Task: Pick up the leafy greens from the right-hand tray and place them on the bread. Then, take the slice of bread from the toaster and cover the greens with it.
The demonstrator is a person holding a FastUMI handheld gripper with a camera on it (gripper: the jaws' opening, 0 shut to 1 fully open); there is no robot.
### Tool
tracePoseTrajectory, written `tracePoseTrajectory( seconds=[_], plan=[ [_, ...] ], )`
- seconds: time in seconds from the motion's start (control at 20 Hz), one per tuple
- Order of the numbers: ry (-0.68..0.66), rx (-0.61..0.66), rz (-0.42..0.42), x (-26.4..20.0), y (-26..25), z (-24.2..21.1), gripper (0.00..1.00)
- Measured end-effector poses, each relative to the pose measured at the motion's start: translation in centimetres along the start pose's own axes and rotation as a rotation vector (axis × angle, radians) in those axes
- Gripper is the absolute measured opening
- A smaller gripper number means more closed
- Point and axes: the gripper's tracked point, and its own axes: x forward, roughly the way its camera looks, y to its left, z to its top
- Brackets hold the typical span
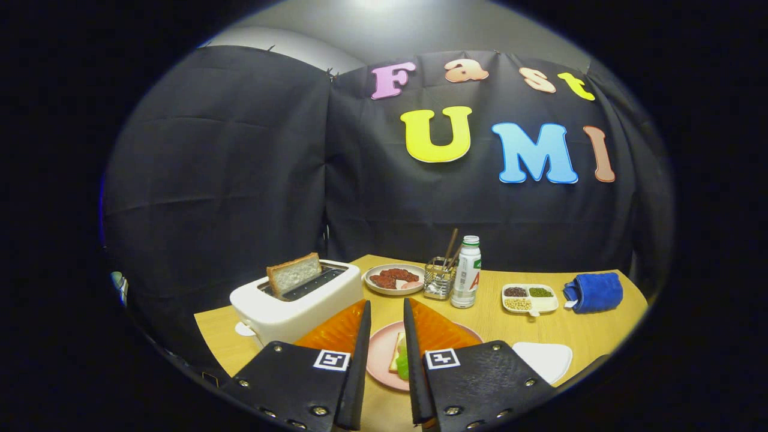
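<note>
Greens [402, 362] lie on bread on the pink plate [379, 354]. Gripper [387, 312] parted, holding nothing. Toast [294, 273] waits in toaster [300, 300], eleven o'clock: likely next grasp.

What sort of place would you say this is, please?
Likely a staged kitchen booth: a wooden table before black cloth, with a toaster holding bread and a pink plate between the open tool's fingers.

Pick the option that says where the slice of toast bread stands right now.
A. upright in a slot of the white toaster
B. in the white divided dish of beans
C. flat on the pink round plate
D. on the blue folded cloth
A: the slice of toast bread sticks up from the white toaster, beyond the open gripper.
</note>
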Motion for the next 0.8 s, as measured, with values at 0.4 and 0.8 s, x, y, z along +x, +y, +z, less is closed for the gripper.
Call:
tracePoseTrajectory(
  seconds=[0.4, 0.8],
  plan=[
    [-0.093, -0.037, 0.061, 0.4, 9.0, 0.6, 0.31],
    [-0.031, -0.048, 0.073, 4.5, 14.3, -0.4, 0.31]
  ],
)
